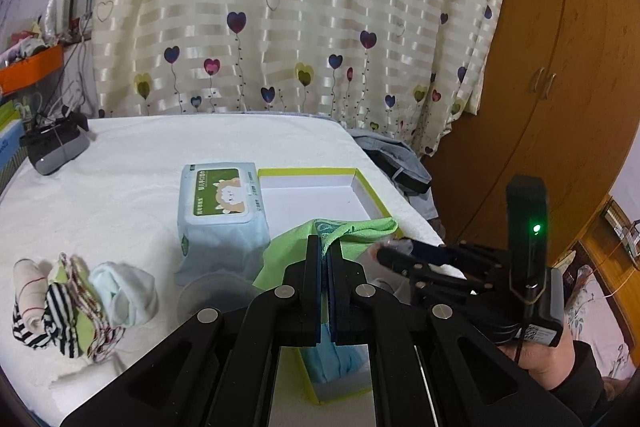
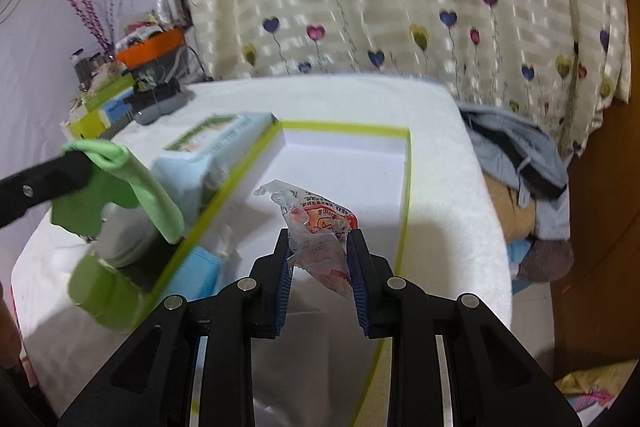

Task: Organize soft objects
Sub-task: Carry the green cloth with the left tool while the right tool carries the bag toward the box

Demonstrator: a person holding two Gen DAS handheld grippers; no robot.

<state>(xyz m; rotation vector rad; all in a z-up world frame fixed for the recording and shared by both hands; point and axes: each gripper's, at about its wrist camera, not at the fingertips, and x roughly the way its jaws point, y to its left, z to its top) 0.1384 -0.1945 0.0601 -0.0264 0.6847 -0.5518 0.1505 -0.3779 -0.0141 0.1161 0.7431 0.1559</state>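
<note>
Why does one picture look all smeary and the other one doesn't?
Right wrist view: the curtain and green cloth look streaked, likely motion blur. Left wrist view: the curtain hearts and sock pile look crisp. Both views bend at the round dark edges.

Your right gripper pinches a crinkled clear snack wrapper (red print on it) above the white, lime-edged box. At left, your other gripper dangles a green cloth beside the wipes pack.

Soft indoor light, fisheye edges, right-view blur
</note>
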